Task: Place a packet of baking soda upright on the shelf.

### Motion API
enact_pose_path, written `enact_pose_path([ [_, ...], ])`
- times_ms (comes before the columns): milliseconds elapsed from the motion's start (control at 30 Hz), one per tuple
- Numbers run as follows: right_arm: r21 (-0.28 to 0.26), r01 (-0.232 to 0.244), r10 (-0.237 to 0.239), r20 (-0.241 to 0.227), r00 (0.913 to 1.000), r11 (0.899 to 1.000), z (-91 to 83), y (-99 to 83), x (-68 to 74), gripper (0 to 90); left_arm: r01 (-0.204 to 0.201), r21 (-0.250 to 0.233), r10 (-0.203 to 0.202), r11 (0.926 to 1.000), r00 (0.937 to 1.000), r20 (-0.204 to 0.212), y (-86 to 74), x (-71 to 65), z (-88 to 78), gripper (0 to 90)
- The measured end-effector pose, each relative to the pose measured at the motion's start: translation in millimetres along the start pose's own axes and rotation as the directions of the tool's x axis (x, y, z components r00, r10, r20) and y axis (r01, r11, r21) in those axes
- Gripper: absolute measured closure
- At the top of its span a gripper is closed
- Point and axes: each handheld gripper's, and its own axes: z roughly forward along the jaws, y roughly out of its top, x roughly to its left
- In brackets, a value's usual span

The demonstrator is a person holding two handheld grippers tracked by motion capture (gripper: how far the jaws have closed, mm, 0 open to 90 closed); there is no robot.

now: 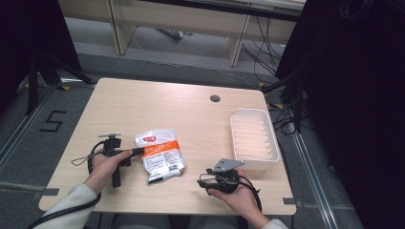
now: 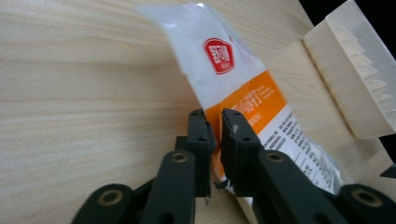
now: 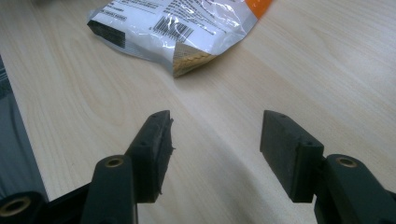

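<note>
A white and orange snack packet (image 1: 160, 153) lies flat on the wooden table (image 1: 157, 105), left of centre. My left gripper (image 1: 139, 151) reaches it from the left. In the left gripper view its jaws (image 2: 214, 122) stand nearly together, pinching the packet's (image 2: 219, 60) orange edge between the pads. My right gripper (image 1: 203, 182) rests near the front edge, held in the person's right hand, to the right of the packet. In the right gripper view its jaws (image 3: 215, 135) stand wide apart over bare wood, with the packet's barcode end (image 3: 173, 23) farther ahead.
A white ribbed plastic tray (image 1: 232, 125) stands at the right side of the table, also seen in the left gripper view (image 2: 355, 70). A round cable hole (image 1: 215, 98) sits near the far edge. Cables and dark stands surround the table.
</note>
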Motion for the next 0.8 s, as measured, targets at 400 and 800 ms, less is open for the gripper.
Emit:
enact_pose_path([
  [400, -0.004, 0.009, -0.009, 0.002, 1.0, 1.0, 1.0, -0.5, -2.3, 44.2, -0.081, -0.061, 0.084, 0.9949, 0.9953, 0.047, 2.1, -11.1, -5.5, 89.5],
  [800, -0.043, -0.013, 0.013, 0.01, 0.9999, 0.999, -3.7, 4.7, -9.4, 43.9, -0.18, -0.157, 0.203, 0.9711, 0.9685, 0.145, 6.3, -37.7, -17.4, 89.7],
])
